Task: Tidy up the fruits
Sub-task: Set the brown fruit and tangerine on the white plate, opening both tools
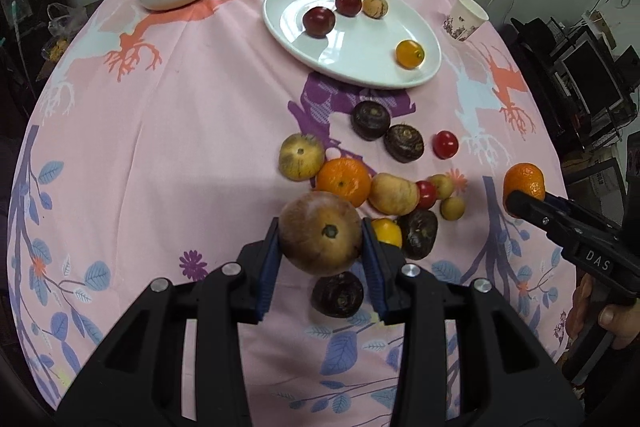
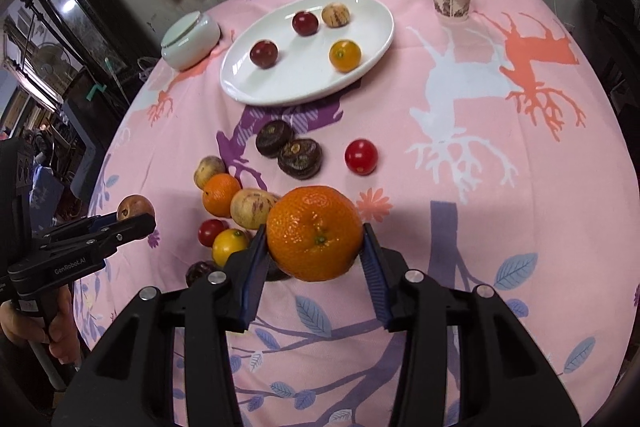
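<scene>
- Gripping a brown fruit (image 1: 320, 233) above the cloth (image 1: 180, 147), the left gripper (image 1: 320, 251) hangs at 6 o'clock of the plate (image 1: 292, 39).
- Right gripper (image 2: 316, 247) clamps a mandarin (image 2: 315, 233), 6 o'clock of that plate (image 2: 372, 39).

Both tongs, left (image 1: 322, 239) and right (image 2: 316, 239), are moulded in black plastic, with ribbed blue pads (image 1: 269, 263) and round silver screws (image 1: 231, 269). White lettering is seen on their sides: "DAS" (image 1: 596, 259) and "GenRobot.AI" (image 2: 70, 269). Bare skin is shown on both hands (image 2: 28, 323).
</scene>
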### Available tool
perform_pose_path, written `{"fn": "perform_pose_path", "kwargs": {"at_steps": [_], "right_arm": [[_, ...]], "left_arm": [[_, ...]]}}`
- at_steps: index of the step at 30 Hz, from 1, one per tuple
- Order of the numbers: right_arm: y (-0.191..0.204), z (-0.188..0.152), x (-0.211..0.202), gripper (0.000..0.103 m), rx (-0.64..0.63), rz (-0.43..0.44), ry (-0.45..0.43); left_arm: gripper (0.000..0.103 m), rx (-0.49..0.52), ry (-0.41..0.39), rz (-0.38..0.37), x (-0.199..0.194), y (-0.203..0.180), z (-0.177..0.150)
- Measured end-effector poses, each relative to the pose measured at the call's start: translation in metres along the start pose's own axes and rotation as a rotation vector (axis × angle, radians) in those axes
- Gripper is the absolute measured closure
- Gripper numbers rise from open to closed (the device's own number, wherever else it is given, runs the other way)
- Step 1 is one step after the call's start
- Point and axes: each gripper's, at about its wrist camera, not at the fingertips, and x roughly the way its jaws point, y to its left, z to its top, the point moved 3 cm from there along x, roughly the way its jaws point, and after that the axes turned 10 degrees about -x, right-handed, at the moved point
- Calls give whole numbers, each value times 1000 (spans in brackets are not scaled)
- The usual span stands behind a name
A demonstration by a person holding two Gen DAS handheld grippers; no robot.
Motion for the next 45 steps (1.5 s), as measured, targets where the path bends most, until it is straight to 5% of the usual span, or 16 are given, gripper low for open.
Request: {"fn": "perform_pose_path", "kwargs": {"at_steps": [15, 33, 37, 41, 45], "right_arm": [[12, 107, 15, 58, -99, 13, -121], [-7, 141, 135, 57, -119, -58, 41], [-17, 140, 134, 56, -57, -50, 43], [-23, 135, 115, 49, -36, -26, -2], [-30, 120, 93, 49, 7, -7, -12]], "left_arm": [[64, 74, -125, -43, -1, -45, 100], [64, 27, -29, 48, 117, -38, 160], [39, 10, -82, 94, 111, -35, 163], [22, -26, -96, 47, 90, -32, 159], [22, 8, -107, 61, 70, -32, 140]]}}
